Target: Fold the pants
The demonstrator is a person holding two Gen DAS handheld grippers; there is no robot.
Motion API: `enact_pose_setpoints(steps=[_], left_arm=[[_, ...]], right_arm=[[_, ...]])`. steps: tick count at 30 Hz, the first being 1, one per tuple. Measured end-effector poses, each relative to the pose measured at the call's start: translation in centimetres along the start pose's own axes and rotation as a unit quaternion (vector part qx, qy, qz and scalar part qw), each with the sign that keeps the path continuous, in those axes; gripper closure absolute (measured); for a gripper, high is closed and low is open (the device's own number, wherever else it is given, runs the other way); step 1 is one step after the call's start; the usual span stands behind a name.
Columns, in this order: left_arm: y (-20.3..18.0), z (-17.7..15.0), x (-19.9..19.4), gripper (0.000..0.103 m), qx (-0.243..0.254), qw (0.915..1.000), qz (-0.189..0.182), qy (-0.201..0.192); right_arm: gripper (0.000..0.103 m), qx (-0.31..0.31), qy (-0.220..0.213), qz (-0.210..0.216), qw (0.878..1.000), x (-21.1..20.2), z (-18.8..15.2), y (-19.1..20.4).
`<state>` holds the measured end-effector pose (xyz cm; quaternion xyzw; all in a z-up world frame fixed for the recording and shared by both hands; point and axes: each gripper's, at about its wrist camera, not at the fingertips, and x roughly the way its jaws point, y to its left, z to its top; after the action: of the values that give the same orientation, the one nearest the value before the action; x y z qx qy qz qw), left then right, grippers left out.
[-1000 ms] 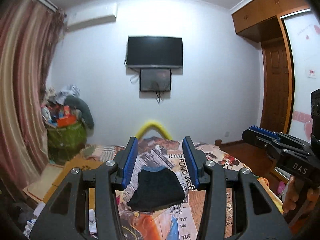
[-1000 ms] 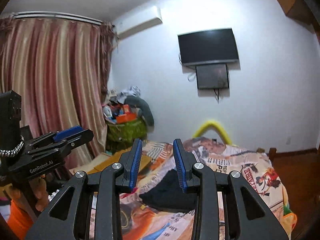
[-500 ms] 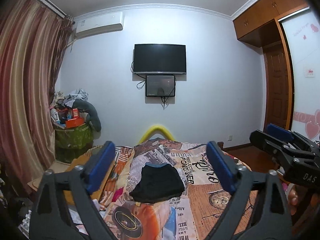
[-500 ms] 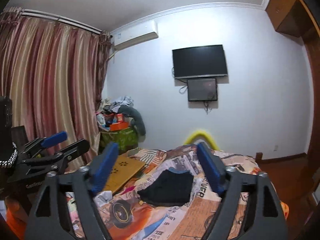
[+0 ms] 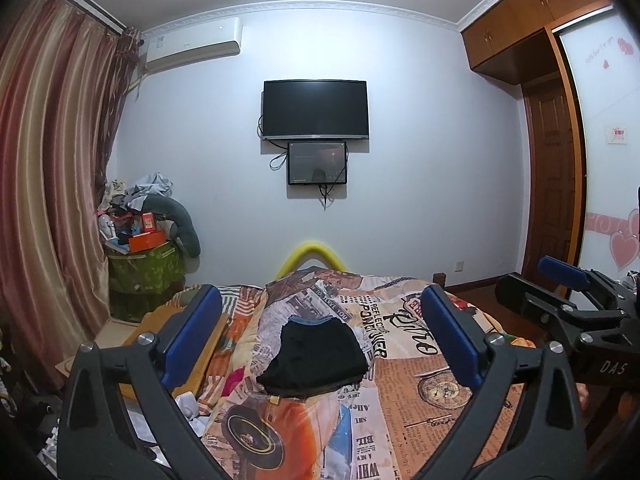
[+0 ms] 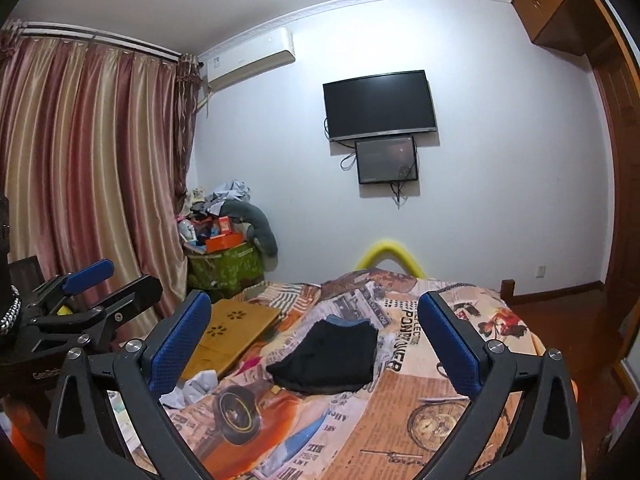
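Observation:
Dark pants (image 5: 314, 354) lie in a compact folded stack, blue waistband at the far end, on the bed's newspaper-print cover (image 5: 404, 400). They also show in the right wrist view (image 6: 330, 356). My left gripper (image 5: 320, 336) is wide open and empty, held well back and above the bed. My right gripper (image 6: 314, 340) is wide open and empty too. Each gripper shows at the edge of the other's view: the right one (image 5: 568, 296), the left one (image 6: 92, 292).
A wooden lap tray (image 6: 232, 332) lies on the bed's left side with crumpled white cloth (image 6: 196, 388) near it. A yellow foam arch (image 5: 314, 256) is at the bed's far end. A cluttered green bin (image 5: 146, 276) stands by the curtain. A wardrobe (image 5: 560, 200) is at right.
Both grippers opened from nearly closed to wide open and drew back and up from the bed. The pants have not moved.

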<state>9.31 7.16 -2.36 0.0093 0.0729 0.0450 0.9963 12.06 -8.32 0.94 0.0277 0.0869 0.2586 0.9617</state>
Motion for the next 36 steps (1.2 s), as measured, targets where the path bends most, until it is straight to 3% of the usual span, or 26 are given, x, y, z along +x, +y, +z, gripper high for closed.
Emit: enact_pose_setpoints(steps=[36], left_arm=[[0.1, -0.9, 0.9, 0.001, -0.008, 0.9997, -0.018, 0.015]], right_arm=[[0.0, -0.014, 0.004, -0.019, 1.0, -1.2, 0.0, -0.4]])
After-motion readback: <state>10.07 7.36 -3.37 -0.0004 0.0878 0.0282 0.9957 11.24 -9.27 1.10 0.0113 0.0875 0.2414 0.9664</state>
